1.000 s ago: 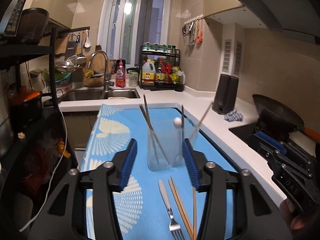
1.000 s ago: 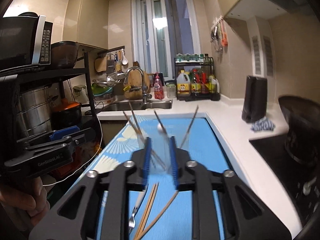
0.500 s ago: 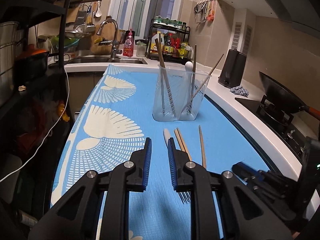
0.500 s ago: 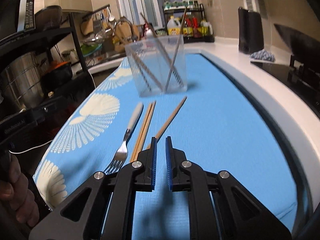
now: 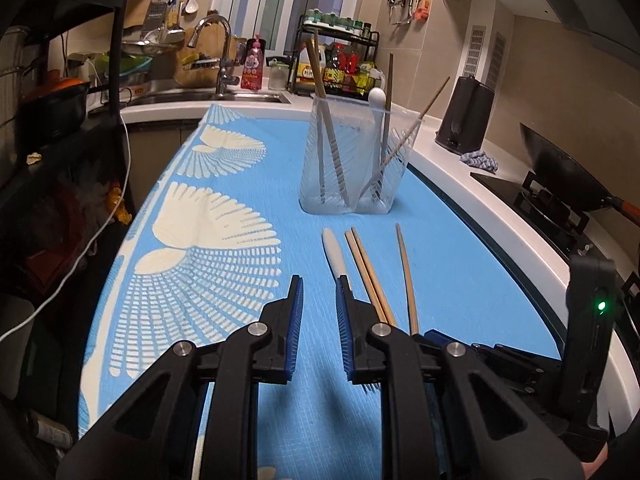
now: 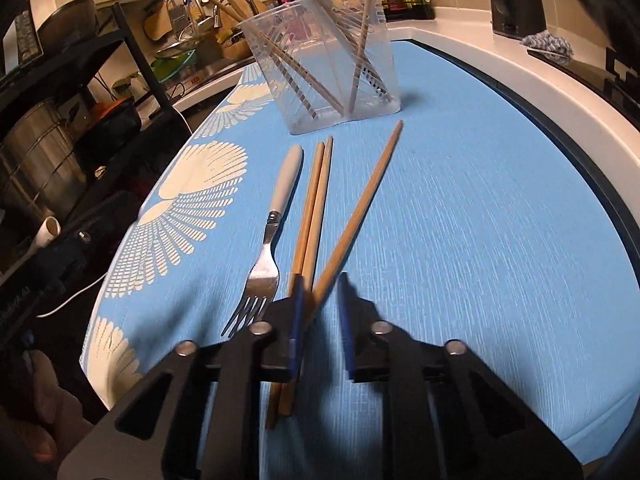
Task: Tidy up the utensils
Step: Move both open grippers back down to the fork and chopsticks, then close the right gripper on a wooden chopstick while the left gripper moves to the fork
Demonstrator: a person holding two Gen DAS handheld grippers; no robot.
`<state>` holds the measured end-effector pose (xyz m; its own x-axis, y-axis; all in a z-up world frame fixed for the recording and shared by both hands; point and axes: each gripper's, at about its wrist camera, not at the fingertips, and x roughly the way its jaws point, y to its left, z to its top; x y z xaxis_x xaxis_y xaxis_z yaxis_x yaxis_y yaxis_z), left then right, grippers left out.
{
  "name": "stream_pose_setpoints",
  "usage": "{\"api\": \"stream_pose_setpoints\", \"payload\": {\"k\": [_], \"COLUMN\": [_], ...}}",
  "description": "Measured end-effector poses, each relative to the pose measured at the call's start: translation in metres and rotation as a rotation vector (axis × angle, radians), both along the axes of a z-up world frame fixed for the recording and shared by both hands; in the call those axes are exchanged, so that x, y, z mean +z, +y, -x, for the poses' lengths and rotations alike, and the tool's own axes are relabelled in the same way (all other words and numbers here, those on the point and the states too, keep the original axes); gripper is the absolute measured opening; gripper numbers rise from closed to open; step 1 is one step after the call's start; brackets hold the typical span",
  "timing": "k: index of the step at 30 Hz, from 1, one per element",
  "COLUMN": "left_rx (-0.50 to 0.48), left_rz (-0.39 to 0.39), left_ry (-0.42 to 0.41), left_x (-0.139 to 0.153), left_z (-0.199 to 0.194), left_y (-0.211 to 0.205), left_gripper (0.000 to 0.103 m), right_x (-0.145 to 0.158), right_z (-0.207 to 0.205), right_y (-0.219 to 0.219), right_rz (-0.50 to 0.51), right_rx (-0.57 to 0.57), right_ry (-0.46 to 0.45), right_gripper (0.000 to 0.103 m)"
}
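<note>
A clear plastic holder [image 5: 352,160] [image 6: 324,60] stands on the blue mat [image 5: 224,264] [image 6: 480,216] with chopsticks and a white-handled utensil in it. In front of it lie a white-handled fork [image 6: 276,216] [image 5: 336,256], a pair of chopsticks [image 6: 314,204] [image 5: 366,268] and a single chopstick [image 6: 364,204] [image 5: 406,272]. My right gripper [image 6: 319,292] is low over the mat, jaws slightly apart around the near end of the single chopstick. My left gripper [image 5: 318,300] is partly open and empty, just left of the fork handle.
A sink and tap [image 5: 216,56] and a bottle rack [image 5: 340,60] stand at the back. A black rack with pots [image 5: 52,108] is on the left. A black kettle [image 5: 466,116], a cloth [image 5: 478,160] and a wok on the stove [image 5: 560,176] are on the right.
Both grippers have dropped from holder height to the mat. The right one came forward over the single chopstick and opened slightly. The left jaws narrowed, then widened a little.
</note>
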<state>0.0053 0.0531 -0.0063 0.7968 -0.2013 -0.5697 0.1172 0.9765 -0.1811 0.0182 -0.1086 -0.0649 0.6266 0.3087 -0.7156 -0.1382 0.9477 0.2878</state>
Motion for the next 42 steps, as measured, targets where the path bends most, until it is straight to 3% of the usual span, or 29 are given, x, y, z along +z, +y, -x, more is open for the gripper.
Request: {"api": "stream_pose_setpoints", "payload": {"k": [6,16,22,32,37,39,42], "left_rx": [-0.022,0.017,0.049,0.077,0.149,0.176,0.201], "left_rz": [0.020,0.107,0.360,0.601,0.641,0.609,0.549], "left_ry": [0.047,0.188,0.281,0.312,0.308,0.303,0.292], "left_x": [-0.011,-0.048,-0.063,-0.080,-0.079,-0.077,-0.074], "left_z": [-0.002,0.001,0.019,0.012,0.004,-0.001,-0.006], "left_y": [-0.009,-0.015,-0.004,-0.006,-0.011,-0.017,-0.022], "left_gripper": [0.017,0.018,0.020,0.027,0.027,0.026,0.015], "right_x": [0.006,0.001,-0.005,-0.006,-0.006,-0.006,-0.006], "right_z": [0.005,0.021,0.031,0.032,0.034,0.034,0.035], "right_y": [-0.020,-0.048,-0.050,-0.050,-0.047,-0.046,-0.046], "right_rz": [-0.002,0.130,0.140,0.132,0.149,0.154,0.159], "right_rx": [-0.046,-0.087,-0.051,-0.039,-0.039,-0.039,-0.038], "right_ry": [0.010,-0.042,-0.066,-0.083,-0.095,-0.097,-0.095], "right_gripper": [0.006,0.010,0.011,0.011,0.011,0.011,0.011]}}
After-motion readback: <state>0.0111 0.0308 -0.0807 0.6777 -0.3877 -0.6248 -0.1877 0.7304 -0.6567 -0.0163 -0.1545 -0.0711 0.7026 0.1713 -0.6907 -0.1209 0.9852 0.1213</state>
